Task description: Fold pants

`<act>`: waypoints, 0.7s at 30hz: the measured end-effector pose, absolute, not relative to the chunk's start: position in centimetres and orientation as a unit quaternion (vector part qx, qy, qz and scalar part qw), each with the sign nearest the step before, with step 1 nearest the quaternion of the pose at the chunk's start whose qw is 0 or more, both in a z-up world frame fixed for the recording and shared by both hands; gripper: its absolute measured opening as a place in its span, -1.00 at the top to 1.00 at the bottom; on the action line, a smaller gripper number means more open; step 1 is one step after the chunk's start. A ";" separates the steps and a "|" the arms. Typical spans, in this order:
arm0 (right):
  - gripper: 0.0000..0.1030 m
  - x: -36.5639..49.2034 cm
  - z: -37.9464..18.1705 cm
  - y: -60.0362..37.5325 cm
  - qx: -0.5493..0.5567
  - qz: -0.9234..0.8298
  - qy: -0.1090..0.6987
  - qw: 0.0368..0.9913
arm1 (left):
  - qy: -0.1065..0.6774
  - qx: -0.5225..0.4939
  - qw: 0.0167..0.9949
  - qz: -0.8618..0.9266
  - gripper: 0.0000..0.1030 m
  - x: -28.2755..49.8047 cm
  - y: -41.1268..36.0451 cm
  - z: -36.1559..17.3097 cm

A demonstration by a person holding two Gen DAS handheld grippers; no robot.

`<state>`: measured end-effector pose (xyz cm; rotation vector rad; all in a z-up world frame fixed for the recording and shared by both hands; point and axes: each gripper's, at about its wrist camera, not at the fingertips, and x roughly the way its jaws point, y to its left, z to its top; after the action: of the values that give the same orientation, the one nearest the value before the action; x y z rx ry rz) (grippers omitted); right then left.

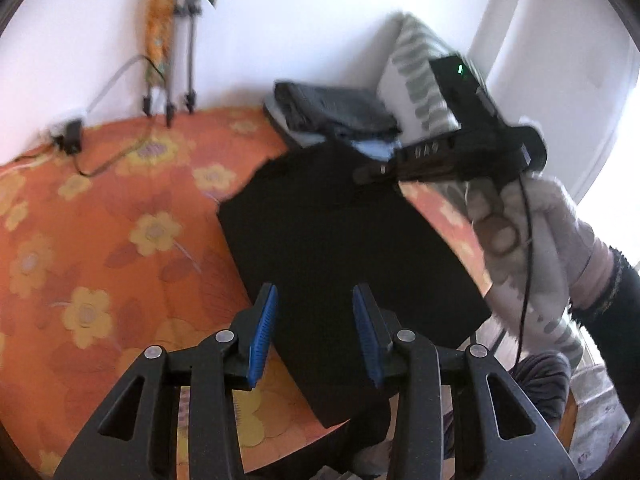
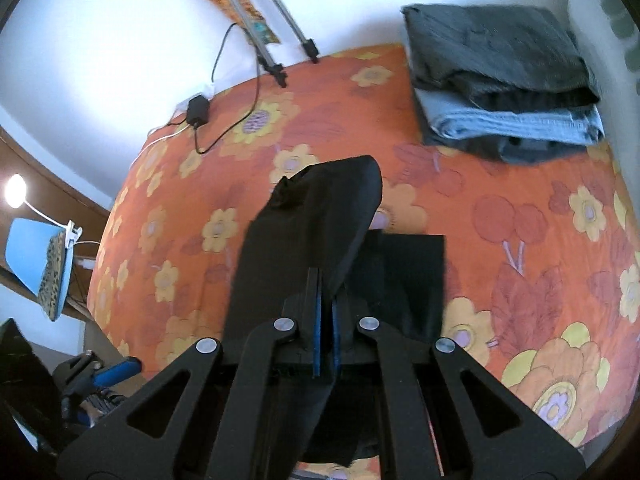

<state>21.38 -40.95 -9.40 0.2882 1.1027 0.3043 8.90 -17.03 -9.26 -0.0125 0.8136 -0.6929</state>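
Black pants [image 1: 340, 240] lie partly folded on the orange flowered bedspread [image 1: 120, 220]. My left gripper [image 1: 316, 332] is open, hovering just above the near edge of the pants, with nothing between its blue pads. My right gripper [image 2: 325, 320] is shut on a fold of the black pants [image 2: 320, 216] and lifts it above the bed; the fabric drapes forward over the fingers. In the left wrist view the right gripper [image 1: 372, 174] shows at the far edge of the pants, held by a gloved hand.
A stack of folded dark and light-blue jeans [image 2: 504, 80] sits at the far corner of the bed by a striped pillow [image 1: 420, 72]. Tripod legs [image 2: 280, 40], a charger and cable [image 2: 198, 112] lie near the wall. A blue chair [image 2: 36, 256] stands left.
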 end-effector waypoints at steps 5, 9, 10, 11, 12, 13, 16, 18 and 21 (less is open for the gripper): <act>0.93 22.2 -11.9 -42.9 0.145 0.148 0.521 0.828 | 0.411 0.021 0.838 -0.357 0.27 9.5 -21.2 -12.4; 0.93 22.8 -13.8 -43.6 0.141 0.146 0.528 0.824 | 0.425 0.038 0.827 -0.367 0.27 9.4 -23.6 -14.2; 0.93 22.9 -14.2 -43.7 0.140 0.146 0.530 0.824 | 0.426 0.041 0.826 -0.368 0.27 9.5 -24.0 -14.5; 0.93 23.0 -14.6 -43.8 0.139 0.145 0.531 0.823 | 0.427 0.044 0.824 -0.370 0.27 9.5 -24.3 -14.6; 0.93 23.1 -14.8 -44.0 0.140 0.144 0.531 0.823 | 0.427 0.048 0.824 -0.370 0.27 9.5 -24.6 -14.8; 0.93 23.2 -15.1 -44.2 0.142 0.144 0.530 0.823 | 0.427 0.050 0.824 -0.370 0.27 9.5 -24.9 -14.9; 0.93 23.6 -15.6 -44.8 0.149 0.142 0.526 0.825 | 0.425 0.059 0.825 -0.368 0.27 9.4 -25.5 -15.1; 0.93 23.9 -15.8 -44.9 0.142 0.139 0.521 0.830 | 0.422 0.073 0.828 -0.363 0.27 9.0 -26.2 -15.3; 0.91 24.0 -16.1 -44.2 0.108 0.128 0.516 0.840 | 0.422 0.081 0.831 -0.353 0.27 8.7 -26.9 -15.7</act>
<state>23.95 -44.19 -16.09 0.2293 1.0909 0.2696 8.73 -26.88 -15.67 0.1722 0.8942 -0.7480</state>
